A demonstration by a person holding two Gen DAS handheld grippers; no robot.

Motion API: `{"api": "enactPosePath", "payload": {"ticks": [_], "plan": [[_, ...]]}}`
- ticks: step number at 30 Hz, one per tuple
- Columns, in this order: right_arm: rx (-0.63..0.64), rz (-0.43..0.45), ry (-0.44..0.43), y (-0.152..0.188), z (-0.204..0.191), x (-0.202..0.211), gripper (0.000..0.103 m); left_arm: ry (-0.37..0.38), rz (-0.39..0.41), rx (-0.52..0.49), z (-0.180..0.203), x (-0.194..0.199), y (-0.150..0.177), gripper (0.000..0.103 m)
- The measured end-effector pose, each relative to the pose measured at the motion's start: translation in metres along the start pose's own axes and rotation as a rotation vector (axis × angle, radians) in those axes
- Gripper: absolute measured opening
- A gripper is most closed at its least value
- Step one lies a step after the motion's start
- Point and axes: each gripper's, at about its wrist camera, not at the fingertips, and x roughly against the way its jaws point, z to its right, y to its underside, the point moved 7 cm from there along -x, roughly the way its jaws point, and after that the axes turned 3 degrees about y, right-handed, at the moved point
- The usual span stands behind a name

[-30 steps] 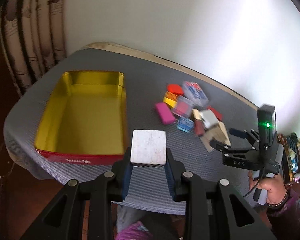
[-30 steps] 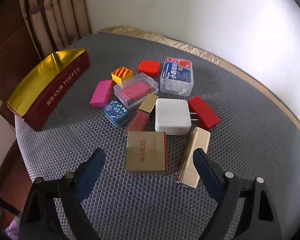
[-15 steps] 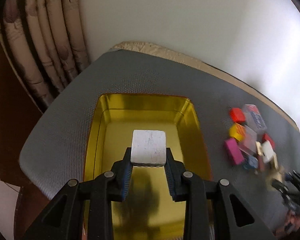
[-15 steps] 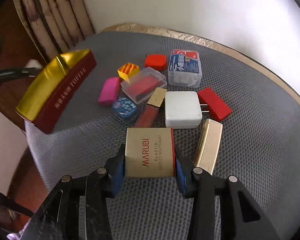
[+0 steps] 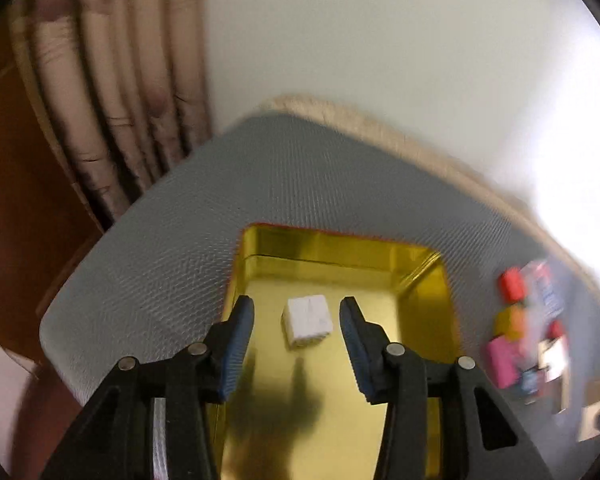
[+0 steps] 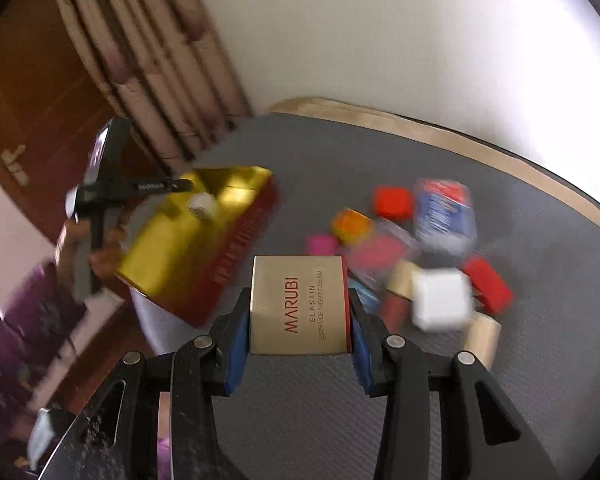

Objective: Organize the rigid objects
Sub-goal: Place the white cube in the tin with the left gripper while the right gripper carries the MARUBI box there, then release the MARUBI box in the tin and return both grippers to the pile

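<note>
Inside the gold tin [image 5: 424, 280], at twelve o'clock from the left gripper [image 5: 297, 322], the white cube [image 5: 307, 320] lies free; the jaws have just been opening and stand apart either side of it. The right gripper [image 6: 296, 330] is clamped on the gold Marubi box [image 6: 299, 304]. I'd lift the left straight clear, then carry the box toward ten o'clock and lower it beside the cube.

Bright glare upper right — motion blur throughout, fisheye-dark corners, shadows in tin [image 5: 420, 276].
</note>
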Motion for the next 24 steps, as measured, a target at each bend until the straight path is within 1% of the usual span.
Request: {"api": "enactPosePath", "payload": {"ticks": [2, 4, 6, 7, 8, 10, 12, 13, 15, 17, 19, 20, 23, 24], "plan": [[0.038, 0.002, -0.053, -0.023, -0.032, -0.012, 0.04, -0.059, 0.044, 0.015, -0.004, 0.03, 0.013, 0.045], [0.078, -0.004, -0.086, -0.042, -0.063, -0.026, 0.04, -0.081, 0.078, 0.023, -0.005, 0.059, 0.033, 0.046], [0.121, -0.011, -0.107, -0.064, -0.084, -0.051, 0.04, -0.107, 0.093, 0.025, -0.005, 0.086, 0.058, 0.048], [0.126, -0.027, -0.132, -0.073, -0.095, -0.066, 0.04, -0.116, 0.103, 0.029, -0.007, 0.099, 0.074, 0.048], [0.132, -0.036, -0.14, -0.08, -0.102, -0.08, 0.04, -0.115, 0.114, 0.032, -0.009, 0.106, 0.081, 0.048], [0.175, -0.047, -0.11, -0.09, -0.114, -0.105, 0.04, -0.125, 0.153, 0.044, -0.012, 0.123, 0.099, 0.048], [0.171, -0.081, -0.101, -0.097, -0.119, -0.137, 0.04, -0.135, 0.196, 0.065, -0.019, 0.132, 0.106, 0.05], [0.174, -0.091, -0.085, -0.101, -0.121, -0.149, 0.04, -0.144, 0.22, 0.073, -0.022, 0.136, 0.105, 0.053], [0.192, -0.11, -0.03, -0.105, -0.125, -0.178, 0.04, -0.158, 0.23, 0.073, -0.025, 0.137, 0.104, 0.054], [0.179, -0.132, -0.003, -0.107, -0.126, -0.197, 0.04, -0.152, 0.228, 0.078, -0.029, 0.135, 0.106, 0.054], [0.18, -0.131, 0.028, -0.107, -0.122, -0.207, 0.041, -0.142, 0.209, 0.086, -0.031, 0.131, 0.108, 0.054], [0.166, -0.14, 0.018, -0.107, -0.123, -0.214, 0.041, -0.132, 0.193, 0.089, -0.033, 0.127, 0.11, 0.054], [0.151, -0.131, 0.047, -0.109, -0.12, -0.224, 0.043, -0.122, 0.17, 0.092, -0.034, 0.118, 0.11, 0.054], [0.131, -0.125, 0.036, -0.109, -0.119, -0.222, 0.052, -0.121, 0.163, 0.084, -0.031, 0.116, 0.112, 0.054]]}}
